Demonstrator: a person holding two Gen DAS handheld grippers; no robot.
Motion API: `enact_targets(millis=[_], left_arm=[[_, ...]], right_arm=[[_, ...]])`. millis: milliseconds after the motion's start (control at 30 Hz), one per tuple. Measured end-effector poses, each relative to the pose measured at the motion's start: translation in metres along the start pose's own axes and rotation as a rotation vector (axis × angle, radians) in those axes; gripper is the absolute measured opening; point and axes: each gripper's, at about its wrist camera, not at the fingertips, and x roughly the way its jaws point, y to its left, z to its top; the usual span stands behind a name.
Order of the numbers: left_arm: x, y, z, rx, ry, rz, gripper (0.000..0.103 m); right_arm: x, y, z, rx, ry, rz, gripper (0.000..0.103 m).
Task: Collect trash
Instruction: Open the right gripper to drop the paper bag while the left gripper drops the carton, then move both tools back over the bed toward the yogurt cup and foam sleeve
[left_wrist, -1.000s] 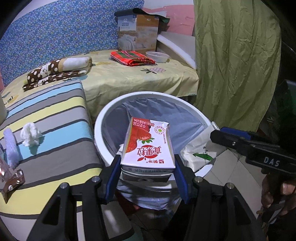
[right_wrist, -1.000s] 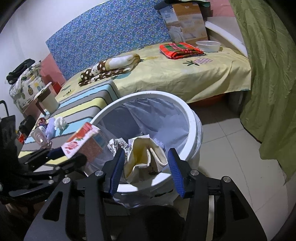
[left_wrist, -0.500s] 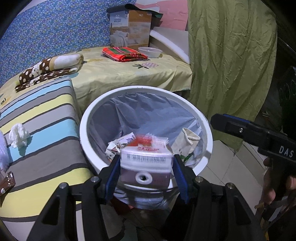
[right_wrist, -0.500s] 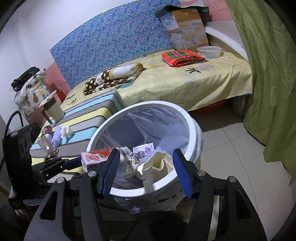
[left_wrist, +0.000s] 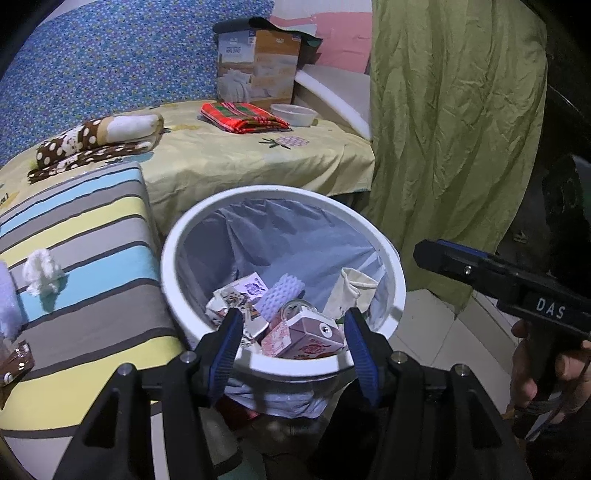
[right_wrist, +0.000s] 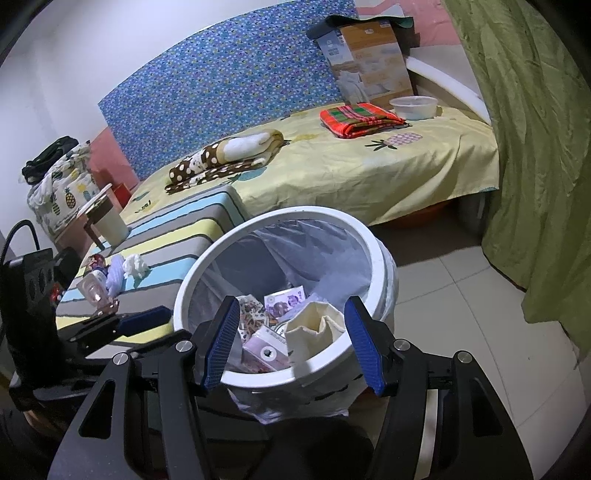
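Hovering over the near rim of the white bin (left_wrist: 391, 254), the left hand-held gripper (left_wrist: 293, 341) has its jaws spread wide and grips nothing; the pink milk carton (left_wrist: 303, 338) lies on its side inside the bin, just below the jaws. Around it in the liner sit a cream paper bag (left_wrist: 351, 291), a lilac sponge (left_wrist: 282, 293) and crumpled printed wrappers (left_wrist: 236, 299). The right hand-held gripper (right_wrist: 291, 341) hangs above the same bin from the other side, its jaws equally wide apart and empty.

Judging by the load in the bin, several pieces are already collected, the carton among them. Work remains: on the striped cover (left_wrist: 92, 236) to the left of the bin, near its front edge, lie a crumpled white tissue (left_wrist: 42, 271), a lilac cloth-like piece (right_wrist: 115, 275), a small clear plastic cup (right_wrist: 90, 290) and a brown wrapper (left_wrist: 16, 360). These look like the next pickups. Whether the folded cloths and the bowl on the bed count as trash cannot be told.
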Motion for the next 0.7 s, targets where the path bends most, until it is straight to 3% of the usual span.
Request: enact_targets(millis=[333, 700], left_arm=[[-0.034, 0.021, -0.012, -0.056, -0.054, 0.047, 0.059], [-0.072, 0.057, -0.034, -0.138, -0.106, 0.153, 0.059]], right_arm=[[-0.003, 0.024, -0.002, -0.048, 0.002, 0.043, 0.061], [0.008, 0.066, -0.01, -0.122, 0.04, 0.142, 0.061]])
